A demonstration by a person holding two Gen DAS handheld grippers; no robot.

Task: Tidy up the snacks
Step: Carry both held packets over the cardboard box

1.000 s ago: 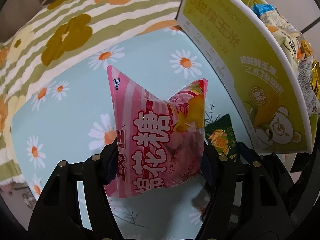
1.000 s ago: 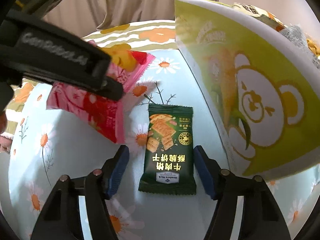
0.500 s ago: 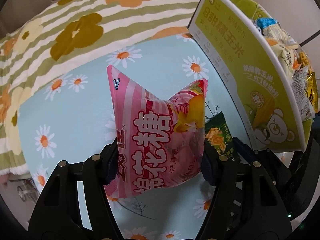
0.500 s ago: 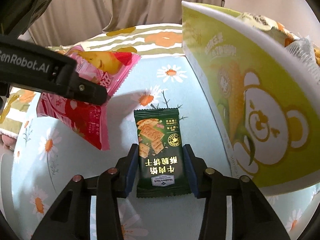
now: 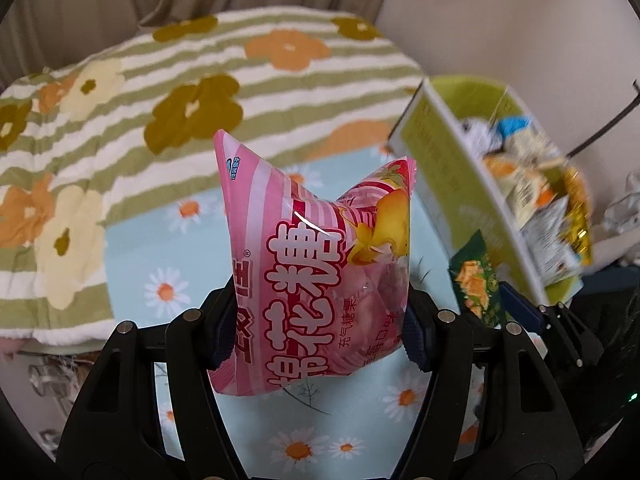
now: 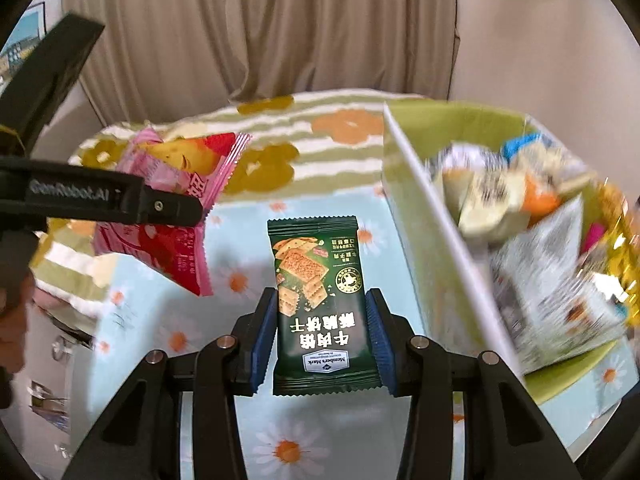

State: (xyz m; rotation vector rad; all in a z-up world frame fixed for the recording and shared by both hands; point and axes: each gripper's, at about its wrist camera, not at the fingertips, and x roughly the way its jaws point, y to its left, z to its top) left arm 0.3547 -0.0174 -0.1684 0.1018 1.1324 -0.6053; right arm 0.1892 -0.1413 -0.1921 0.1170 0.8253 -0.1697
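My left gripper [image 5: 316, 320] is shut on a puffy pink marshmallow bag [image 5: 320, 256], held up above the daisy-print cloth [image 5: 168, 248]. The right wrist view shows that pink bag [image 6: 176, 216] at the left under the left gripper's black finger [image 6: 120, 200]. My right gripper [image 6: 320, 336] is shut on a dark green cracker packet [image 6: 316, 292], its blue pads pressing both long edges, lifted off the cloth. The green packet [image 5: 476, 280] peeks in at the right of the left wrist view. A green bear-print box [image 6: 440, 232] full of snack packs stands to the right.
The box [image 5: 452, 184] holds several wrappers, among them white, orange and gold ones [image 6: 540, 232]. A striped flower blanket [image 5: 160, 100] lies beyond the blue cloth. Beige curtains [image 6: 280, 40] hang behind. A person's hand [image 6: 16, 312] shows at the left edge.
The right gripper closed on the green packet and lifted it off the cloth. The left gripper rose with the pink bag. Both views now look down into the box's open top.
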